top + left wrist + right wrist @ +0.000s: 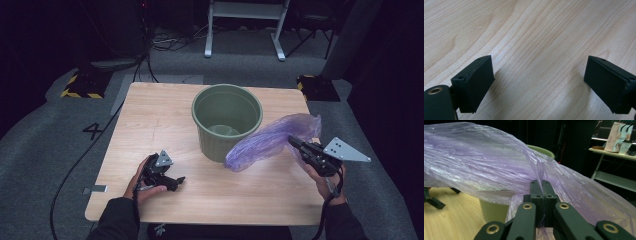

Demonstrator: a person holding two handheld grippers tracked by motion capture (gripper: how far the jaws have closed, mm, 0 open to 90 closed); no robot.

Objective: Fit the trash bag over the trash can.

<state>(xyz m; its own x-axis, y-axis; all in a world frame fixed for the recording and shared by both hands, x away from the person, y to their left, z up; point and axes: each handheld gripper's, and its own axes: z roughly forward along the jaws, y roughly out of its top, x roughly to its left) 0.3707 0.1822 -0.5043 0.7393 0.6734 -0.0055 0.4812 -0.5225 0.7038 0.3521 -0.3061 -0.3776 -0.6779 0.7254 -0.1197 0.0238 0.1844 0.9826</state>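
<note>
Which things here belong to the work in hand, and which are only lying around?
In the work:
- purple plastic bag, pinched in the right tongs
- green bin

Lying around:
- yellow-black floor blocks
- floor cables
- white frame legs

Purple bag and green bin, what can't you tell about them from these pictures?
- High view: the purple bag covers part of the green bin wall; whether they touch is unclear.
- High view: the right gripper tips are too small to read.
- Right gripper view: the bag hides most of the bin.
- Left gripper view: the left gripper faces bare table.
</note>
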